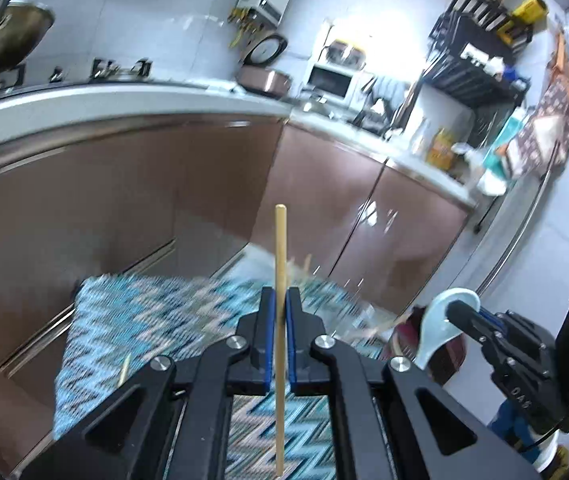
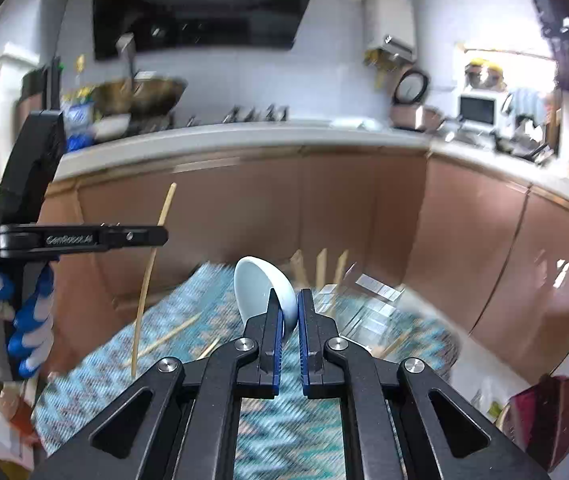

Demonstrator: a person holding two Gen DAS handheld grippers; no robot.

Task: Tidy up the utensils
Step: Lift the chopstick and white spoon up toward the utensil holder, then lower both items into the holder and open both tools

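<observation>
My left gripper (image 1: 280,294) is shut on a single wooden chopstick (image 1: 280,248), which stands upright between the blue pads and reaches well above and below them. In the right wrist view the same left gripper (image 2: 162,236) shows at the left with the chopstick (image 2: 152,264) across it, held by a gloved hand (image 2: 24,320). My right gripper (image 2: 287,296) is shut on a pale ceramic soup spoon (image 2: 256,280), whose bowl rises above the fingertips. From the left wrist view, the spoon (image 1: 442,320) and right gripper (image 1: 454,312) sit at the lower right. Both grippers hang above the table.
A blue zigzag-patterned cloth (image 1: 144,320) covers the table below, with loose chopsticks (image 2: 172,334) lying on it and a clear organizer holding upright chopsticks (image 2: 320,268) at its far edge. Brown cabinets (image 2: 324,208) and a white counter (image 2: 224,136) stand behind. A dark red container (image 2: 544,412) sits at the lower right.
</observation>
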